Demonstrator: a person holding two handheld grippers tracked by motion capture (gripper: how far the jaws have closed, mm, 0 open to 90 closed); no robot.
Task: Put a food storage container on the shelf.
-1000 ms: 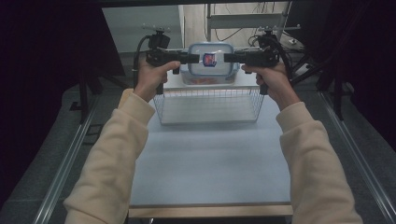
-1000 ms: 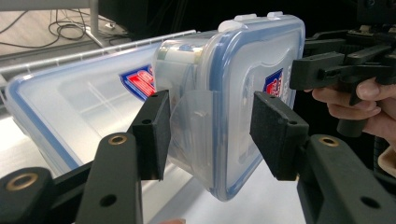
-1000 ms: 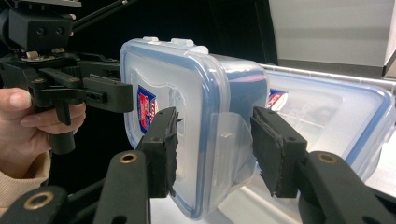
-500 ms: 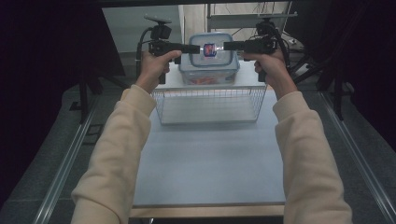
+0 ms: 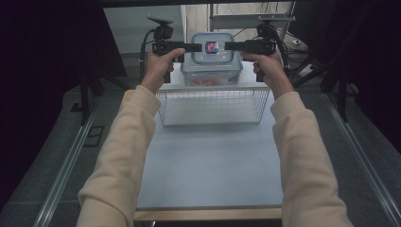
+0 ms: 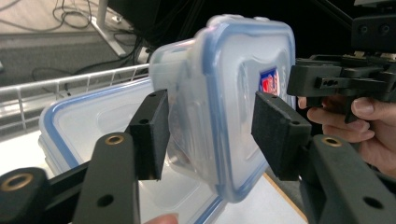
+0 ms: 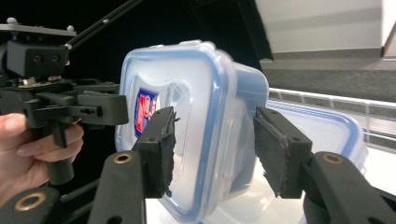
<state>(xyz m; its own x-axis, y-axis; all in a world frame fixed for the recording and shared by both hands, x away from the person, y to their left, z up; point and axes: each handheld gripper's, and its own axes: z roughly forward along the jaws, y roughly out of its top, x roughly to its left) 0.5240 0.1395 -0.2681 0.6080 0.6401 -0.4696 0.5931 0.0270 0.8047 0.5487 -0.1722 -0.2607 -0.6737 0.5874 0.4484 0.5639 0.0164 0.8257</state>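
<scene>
A clear plastic container with a blue-rimmed lid and a red label (image 5: 211, 59) sits beyond the wire basket, on top of a second lidded container (image 6: 93, 121). My left gripper (image 5: 195, 47) clasps its left edge and my right gripper (image 5: 230, 46) its right edge. In the left gripper view the container (image 6: 224, 70) stands between the pads (image 6: 275, 135), one on the lid and one on the base. The right gripper view shows the same grip on the container (image 7: 187, 79). Both pairs of jaws have just been opening slightly, and the pads still look to be touching it.
A wire basket (image 5: 213, 101) stands at the far end of the pale table (image 5: 208, 161), just in front of the containers. Metal rails run along both sides of the table, with dark stands and cables behind it.
Both hands carried the container away from me, from above the basket's far rim to behind the basket, where it sits lower on the other container.
</scene>
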